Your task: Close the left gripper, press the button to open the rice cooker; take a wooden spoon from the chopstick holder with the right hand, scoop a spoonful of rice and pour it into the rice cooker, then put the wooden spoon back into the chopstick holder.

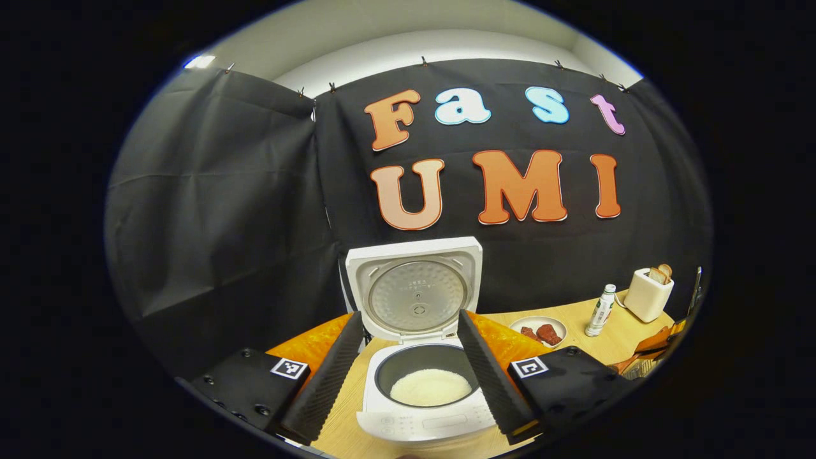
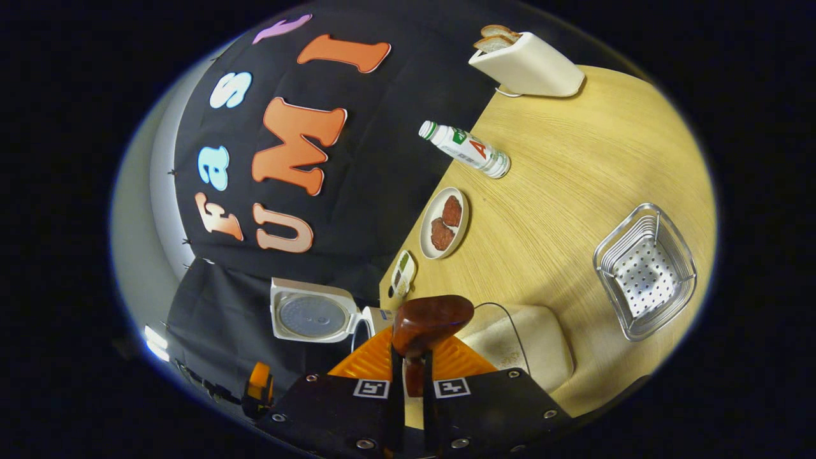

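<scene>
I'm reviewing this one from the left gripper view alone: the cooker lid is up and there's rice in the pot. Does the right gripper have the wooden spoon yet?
Observer: Yes. In the right gripper view the right gripper is shut on the handle of the wooden spoon, with the spoon's bowl sticking out ahead of the fingers.
Operator: Is there rice on it?
Observer: I cannot tell. The side of the bowl facing the camera is smooth brown wood, with no grains visible on it.
Operator: Is there anything on the table that I'm missing?
Observer: A metal basket with a perforated bottom stands on the wooden table, well apart from the spoon.
</scene>
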Demonstrator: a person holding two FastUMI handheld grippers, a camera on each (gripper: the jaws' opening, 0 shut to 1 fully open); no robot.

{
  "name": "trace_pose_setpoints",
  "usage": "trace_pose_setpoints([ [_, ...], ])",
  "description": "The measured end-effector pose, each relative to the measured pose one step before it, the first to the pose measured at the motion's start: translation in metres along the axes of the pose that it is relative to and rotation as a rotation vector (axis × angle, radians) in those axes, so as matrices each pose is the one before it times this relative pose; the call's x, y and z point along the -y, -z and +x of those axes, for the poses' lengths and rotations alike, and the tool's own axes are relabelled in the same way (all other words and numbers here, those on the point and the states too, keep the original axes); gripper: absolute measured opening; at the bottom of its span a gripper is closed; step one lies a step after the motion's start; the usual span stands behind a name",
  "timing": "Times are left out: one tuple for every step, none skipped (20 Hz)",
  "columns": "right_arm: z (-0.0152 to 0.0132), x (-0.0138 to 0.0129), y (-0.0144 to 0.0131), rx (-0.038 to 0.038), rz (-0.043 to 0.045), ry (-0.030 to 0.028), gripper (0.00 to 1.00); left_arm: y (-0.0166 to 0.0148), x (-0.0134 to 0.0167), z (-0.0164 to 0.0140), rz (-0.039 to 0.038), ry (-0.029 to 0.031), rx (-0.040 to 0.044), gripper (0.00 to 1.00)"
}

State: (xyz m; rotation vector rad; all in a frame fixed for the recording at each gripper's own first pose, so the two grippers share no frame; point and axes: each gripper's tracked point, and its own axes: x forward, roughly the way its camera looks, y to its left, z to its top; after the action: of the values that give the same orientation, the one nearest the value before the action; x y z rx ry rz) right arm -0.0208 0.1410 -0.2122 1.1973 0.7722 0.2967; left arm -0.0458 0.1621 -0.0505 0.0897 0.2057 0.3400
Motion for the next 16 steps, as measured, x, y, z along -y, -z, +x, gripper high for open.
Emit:
trace_pose_setpoints([
  [-0.00194, -0.00825, -0.00355, 0.00861, 0.01217, -0.01890, 0.11, -0.00101, 0.00070, 0.00023, -0.00056, 0.00204, 0.00305, 1.00],
  [-0.00041, -0.00816, -0.00297, 0.00500, 0.01086, -0.02109, 0.11, -0.00176, 0.00009, -0.00005, 0.00010, 0.00149, 0.00393, 0.99],
  [-0.00274, -0.00807, -0.00154, 0.00286, 0.00808, -0.01868, 0.11, -0.00049, 0.00023, 0.00074, 0.00033, 0.00132, 0.00222, 1.00],
  [-0.00005, -0.00994, -0.00172, 0.00230, 0.00788, -0.02055, 0.11, 0.00085, -0.00235, -0.00116, 0.00092, -0.00273, 0.00188, 1.00],
  [-0.00036, -0.00796, -0.00197, 0.00040, 0.00922, -0.01519, 0.11, -0.00018, -0.00181, 0.00066, -0.00134, -0.00324, 0.00042, 1.00],
  [0.00125, -0.00827, -0.00122, 0.00214, 0.00985, -0.01535, 0.11, 0.00149, -0.00215, -0.00093, -0.00313, -0.00559, 0.00016, 1.00],
  [0.00002, -0.00820, 0.00025, 0.00242, 0.00732, -0.01409, 0.11, 0.00008, -0.00266, 0.00041, -0.00574, -0.00694, -0.00133, 1.00],
  [0.00182, -0.01006, -0.00089, 0.00097, 0.01019, -0.01531, 0.11, 0.00260, -0.00347, 0.00032, -0.00610, -0.00595, -0.00424, 1.00],
  [0.00064, -0.00837, 0.00086, -0.00373, 0.00812, -0.01057, 0.11, 0.00048, -0.00419, -0.00032, -0.00724, -0.00827, -0.00114, 1.00],
  [0.00510, -0.00524, 0.00253, -0.01597, 0.02236, 0.00444, 0.11, 0.00176, -0.00329, 0.00002, -0.00580, -0.00405, -0.00296, 1.00],
  [0.00274, -0.00617, 0.00318, -0.01120, 0.01333, 0.00028, 0.11, 0.00186, -0.00497, 0.00049, -0.00264, -0.01136, -0.00067, 0.99],
  [0.00537, -0.00733, 0.00179, -0.00554, 0.00831, -0.00904, 0.11, 0.00254, -0.00664, -0.00027, -0.00046, -0.01070, -0.00153, 1.00],
  [0.00605, -0.00911, 0.00260, -0.00938, 0.01238, -0.00946, 0.11, 0.00218, -0.00902, -0.00069, -0.00006, -0.01854, -0.00044, 1.00],
  [0.00546, -0.00717, 0.00164, -0.00866, 0.00945, -0.00798, 0.11, 0.00276, -0.00886, -0.00045, -0.00683, -0.01445, -0.00163, 1.00],
  [0.00545, -0.00826, 0.00546, -0.01124, 0.00111, -0.00600, 0.11, 0.00265, -0.00833, -0.00059, -0.01064, -0.01353, -0.00383, 1.00],
  [0.00865, -0.00560, 0.00333, -0.01122, -0.00508, -0.00142, 0.11, 0.00328, -0.01050, -0.00110, -0.00862, -0.01597, -0.00527, 1.00],
])
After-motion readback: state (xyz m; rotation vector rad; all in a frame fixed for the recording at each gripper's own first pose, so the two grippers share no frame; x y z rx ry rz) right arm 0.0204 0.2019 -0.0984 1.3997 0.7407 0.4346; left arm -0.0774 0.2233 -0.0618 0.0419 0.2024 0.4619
